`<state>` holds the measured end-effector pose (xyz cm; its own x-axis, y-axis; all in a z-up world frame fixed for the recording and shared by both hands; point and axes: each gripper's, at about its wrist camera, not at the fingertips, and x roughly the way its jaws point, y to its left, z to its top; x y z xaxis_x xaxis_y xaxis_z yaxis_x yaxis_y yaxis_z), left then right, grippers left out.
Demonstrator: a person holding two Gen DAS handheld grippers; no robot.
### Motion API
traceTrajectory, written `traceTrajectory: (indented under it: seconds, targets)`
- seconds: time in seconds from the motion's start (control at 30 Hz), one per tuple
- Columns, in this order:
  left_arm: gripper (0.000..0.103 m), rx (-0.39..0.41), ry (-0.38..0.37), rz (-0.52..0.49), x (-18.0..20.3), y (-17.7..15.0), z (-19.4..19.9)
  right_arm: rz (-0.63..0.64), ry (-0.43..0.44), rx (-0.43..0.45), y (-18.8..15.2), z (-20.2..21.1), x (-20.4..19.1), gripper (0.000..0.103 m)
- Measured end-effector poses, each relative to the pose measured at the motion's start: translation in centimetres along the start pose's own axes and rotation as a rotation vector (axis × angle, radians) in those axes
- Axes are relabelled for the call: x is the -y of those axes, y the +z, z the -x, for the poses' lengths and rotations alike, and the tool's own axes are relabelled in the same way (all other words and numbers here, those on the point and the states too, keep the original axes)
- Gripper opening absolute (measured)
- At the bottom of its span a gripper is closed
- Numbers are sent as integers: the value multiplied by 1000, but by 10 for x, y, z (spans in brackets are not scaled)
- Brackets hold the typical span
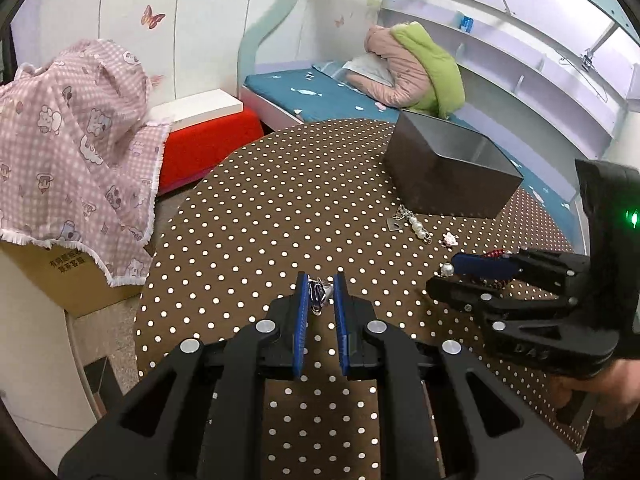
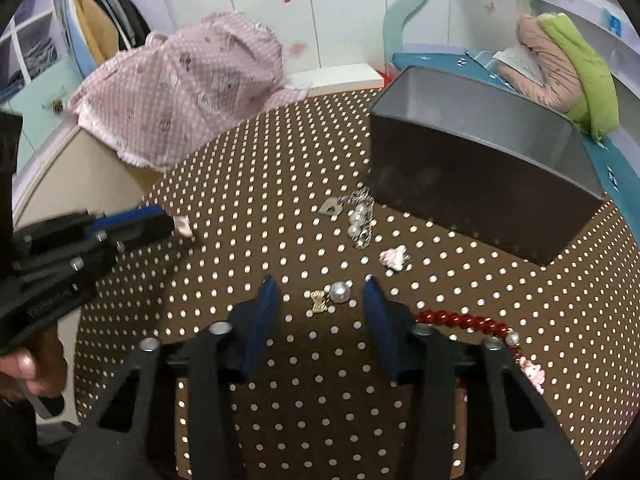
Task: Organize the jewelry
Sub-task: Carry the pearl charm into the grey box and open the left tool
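My left gripper [image 1: 320, 286] is nearly closed around a small silver and blue jewelry piece [image 1: 319, 294] on the brown dotted table [image 1: 248, 216]; in the right wrist view it [image 2: 172, 224] shows with a pale trinket [image 2: 183, 227] at its tips. My right gripper [image 2: 320, 290] is open just above the table, with a pearl earring [image 2: 339, 293] with a gold bow [image 2: 318, 301] between its fingers. A pearl and silver chain [image 2: 358, 220], a pink flower charm [image 2: 394, 258] and a red bead bracelet [image 2: 460, 320] lie nearby. A grey open tin box [image 2: 480, 152] stands beyond.
A pink checked cloth [image 1: 76, 152] covers a cardboard box left of the table. A red stool [image 1: 204, 144] and a bed with a pink and green jacket [image 1: 416, 68] lie behind. The table's edge curves at the left.
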<state>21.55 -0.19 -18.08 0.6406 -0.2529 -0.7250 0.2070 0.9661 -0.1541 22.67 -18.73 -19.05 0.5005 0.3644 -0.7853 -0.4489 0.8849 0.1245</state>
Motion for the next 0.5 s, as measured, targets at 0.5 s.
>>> traceTrajectory:
  seconds: [0.5]
  targets:
    - [13, 11, -27, -10, 14, 5, 1, 38, -6, 34, 2, 11, -2, 10]
